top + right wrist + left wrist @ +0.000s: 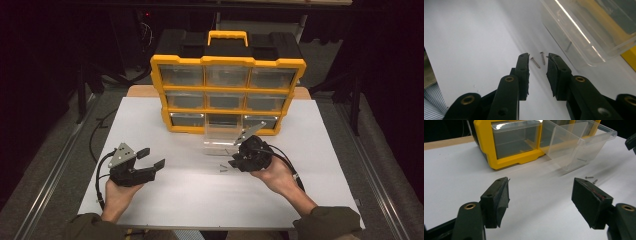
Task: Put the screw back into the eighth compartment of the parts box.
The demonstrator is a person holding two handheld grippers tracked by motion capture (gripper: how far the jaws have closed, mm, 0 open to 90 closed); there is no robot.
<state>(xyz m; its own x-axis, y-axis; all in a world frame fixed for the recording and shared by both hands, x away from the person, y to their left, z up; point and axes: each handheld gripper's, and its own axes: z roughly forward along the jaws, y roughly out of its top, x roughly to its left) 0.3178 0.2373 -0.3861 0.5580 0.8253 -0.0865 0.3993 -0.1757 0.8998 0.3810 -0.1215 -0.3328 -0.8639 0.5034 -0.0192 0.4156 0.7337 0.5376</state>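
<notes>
1. Your right gripper [538,60] hangs over two screws [538,60] lying on the table [474,37] beside the clear drawer [584,32]; jaws narrowly parted, holding nothing.
2. Likely light, stiff, slippery: pinch one mid-shank.
3. Both lie flat, heads away from your jaws, shanks nearly parallel.
4. Your left gripper [150,159] is wide open, empty.

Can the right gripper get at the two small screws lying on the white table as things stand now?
Probably yes. The right gripper points at the two screws with its jaws apart, and nothing lies between them. The clear drawer stands beside them, not over them.
</notes>
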